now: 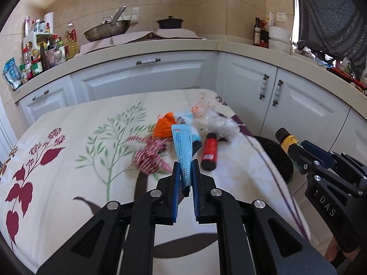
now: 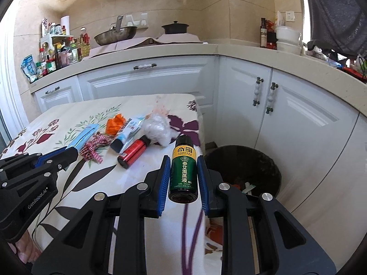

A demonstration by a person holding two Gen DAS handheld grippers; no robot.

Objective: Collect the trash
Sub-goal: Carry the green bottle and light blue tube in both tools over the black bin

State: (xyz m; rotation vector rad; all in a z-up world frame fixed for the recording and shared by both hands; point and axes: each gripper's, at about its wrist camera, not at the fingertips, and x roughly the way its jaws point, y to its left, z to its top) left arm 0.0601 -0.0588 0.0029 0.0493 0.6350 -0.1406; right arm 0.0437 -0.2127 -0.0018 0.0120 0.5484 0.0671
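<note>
Readable markings, located relative to the green bottle (image 2: 182, 171):

- The green bottle, clamped in the right claw (image 2: 182, 168), carries the vertical white characters "参艾熏蒸液" on its label. A yellow band above them holds a small house emblem and characters too small to read. The fine print below, near the base, is illegible.
- Left of the green bottle, the body of the left claw (image 2: 68, 152) bears the white lettering "GenRobot.AI".
- The light-blue sachet (image 1: 182, 151), gripped by the left claw, shows the printed date fragment "2025.0"; its remaining small print is unreadable.
- In the left wrist view, the right claw's body reads "DAS".
</note>
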